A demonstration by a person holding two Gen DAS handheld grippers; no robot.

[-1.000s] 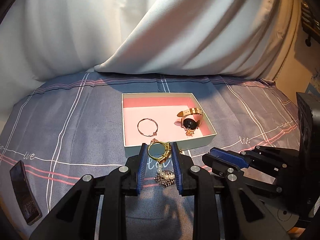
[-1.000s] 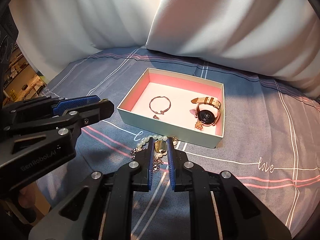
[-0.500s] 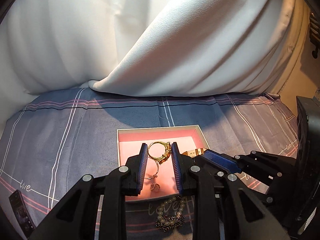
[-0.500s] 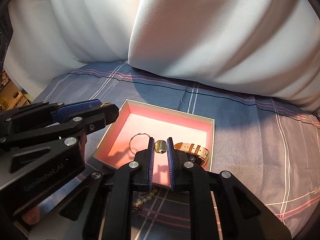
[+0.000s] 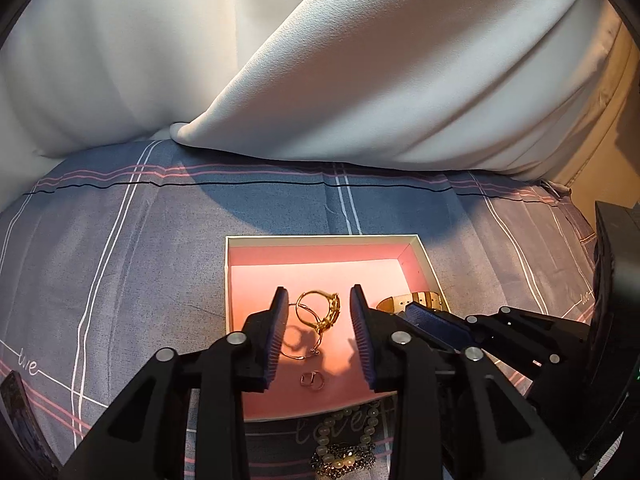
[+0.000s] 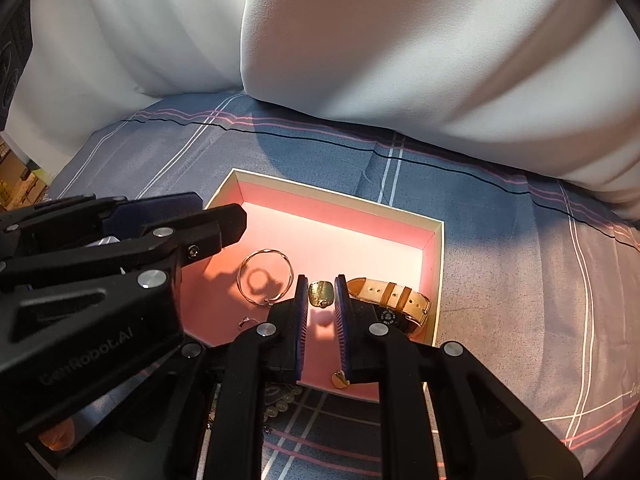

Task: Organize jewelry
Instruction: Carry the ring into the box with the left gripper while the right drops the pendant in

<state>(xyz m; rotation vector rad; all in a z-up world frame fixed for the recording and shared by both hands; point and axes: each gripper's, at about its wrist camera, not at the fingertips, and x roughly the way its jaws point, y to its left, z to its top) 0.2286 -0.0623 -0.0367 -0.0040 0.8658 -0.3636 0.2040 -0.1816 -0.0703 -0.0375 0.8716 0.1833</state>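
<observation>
1. One open box (image 5: 324,240) with cream walls and a pink lining is set on a grey striped bedspread (image 5: 120,260).
2. Four things are seen lying on the floor of the box:
   - one thin wire hoop (image 6: 264,280) in the left half;
   - one watch (image 6: 394,296) with a tan strap against the right wall;
   - one small ring (image 5: 312,380) near the front wall;
   - one gold bit (image 6: 339,380) by the front wall, partly hidden behind a finger.
3. The left gripper (image 5: 318,292) is held over the box. Its jaws have just been opening and are parted to a middling width.
4. One gold ring (image 5: 320,310) is seen between those jaws, with a gap to the pad on each side, so it is not gripped. Its shadow is thrown on the pink floor just beside it.
5. The right gripper (image 6: 321,280) is held over the right half of the box, next to the watch. Its jaws are kept narrow.
6. One flat gold piece (image 6: 321,293) is held at its tips, and both pads appear to be pressed against it.
7. One pearl bracelet (image 5: 346,440) is left outside the box, on the bedspread just in front of the front wall.
8. Two white pillows (image 5: 360,100) are stacked behind the box, well apart from it.
9. Counted in all: one box, two grippers, four things on the box floor, two gold things between the jaws, one bracelet outside.
</observation>
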